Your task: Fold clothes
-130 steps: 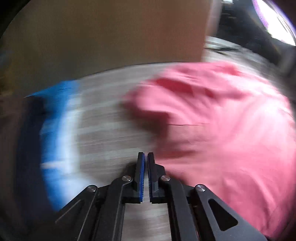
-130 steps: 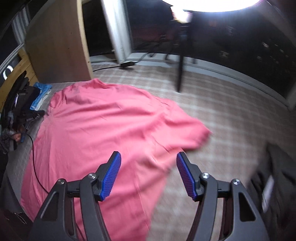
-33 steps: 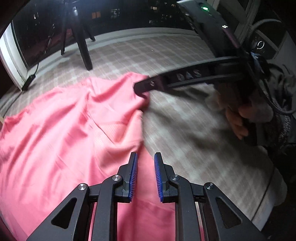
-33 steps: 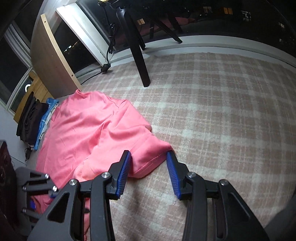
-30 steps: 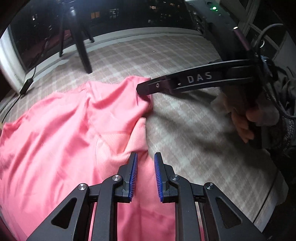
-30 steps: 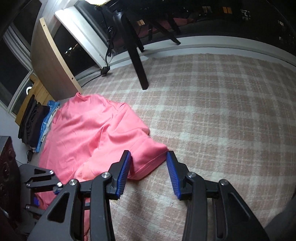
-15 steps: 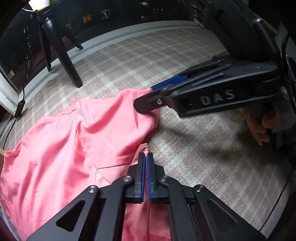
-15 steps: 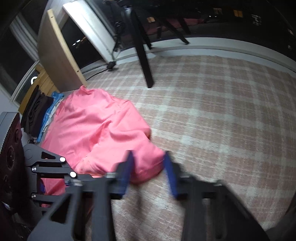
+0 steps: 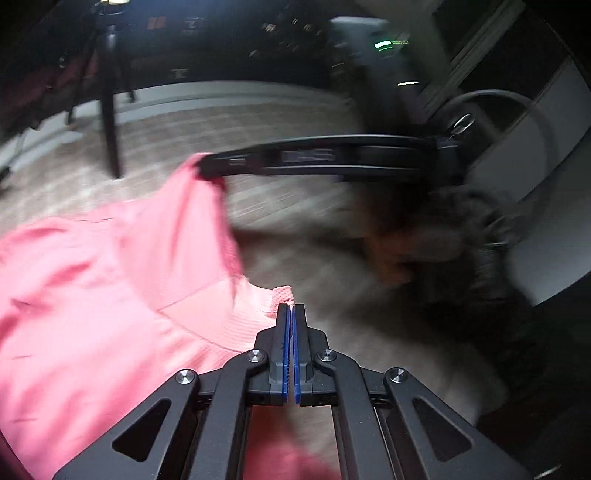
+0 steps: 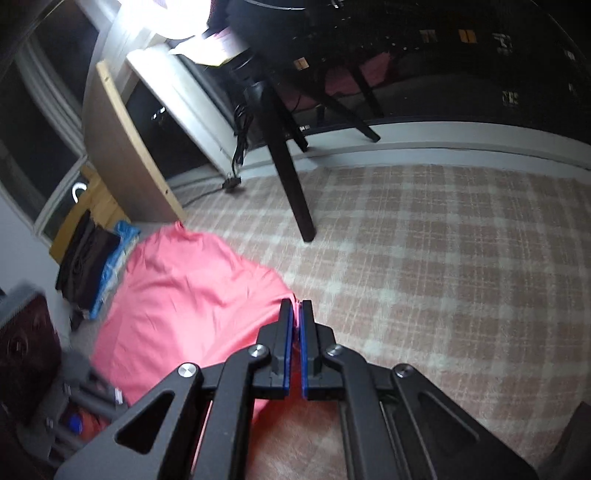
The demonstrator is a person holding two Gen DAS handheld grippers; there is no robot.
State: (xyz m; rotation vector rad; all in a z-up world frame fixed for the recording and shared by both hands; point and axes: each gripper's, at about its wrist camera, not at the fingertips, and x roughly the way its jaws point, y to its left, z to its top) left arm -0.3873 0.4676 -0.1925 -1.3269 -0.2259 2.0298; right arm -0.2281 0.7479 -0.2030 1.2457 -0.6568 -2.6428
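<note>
The left gripper (image 9: 290, 310) has its jaws pressed together on a corner of the pink shirt (image 9: 110, 295), a small ribbed tab of cloth poking out just past the tips. From there the shirt runs away to the left, rumpled, over the plaid rug (image 9: 288, 206).

In the left wrist view the right gripper (image 9: 207, 170) reaches in from the right, blurred, and its tip pinches another pink corner further off, lifted clear of the rug, with cloth draping down from it toward the left gripper's corner. The hand behind it is a smear and cannot be read.

In the right wrist view the right gripper (image 10: 294, 308) shows jaws nearly closed, with only a thin slit between the blue pads (image 10: 286, 350), and pink fabric caught in that slit. The shirt (image 10: 184, 295) spreads to the left and far from it across the rug (image 10: 443, 266), its far edge close to a wooden panel (image 10: 125, 147). Left of the shirt lie dark clothes (image 10: 85, 262) and a blue garment (image 10: 118, 254), touching each other. A dark tripod leg (image 10: 288, 173) stands on the rug beyond the shirt, apart from it. A bright lamp (image 10: 166, 14) glares at top left.
</note>
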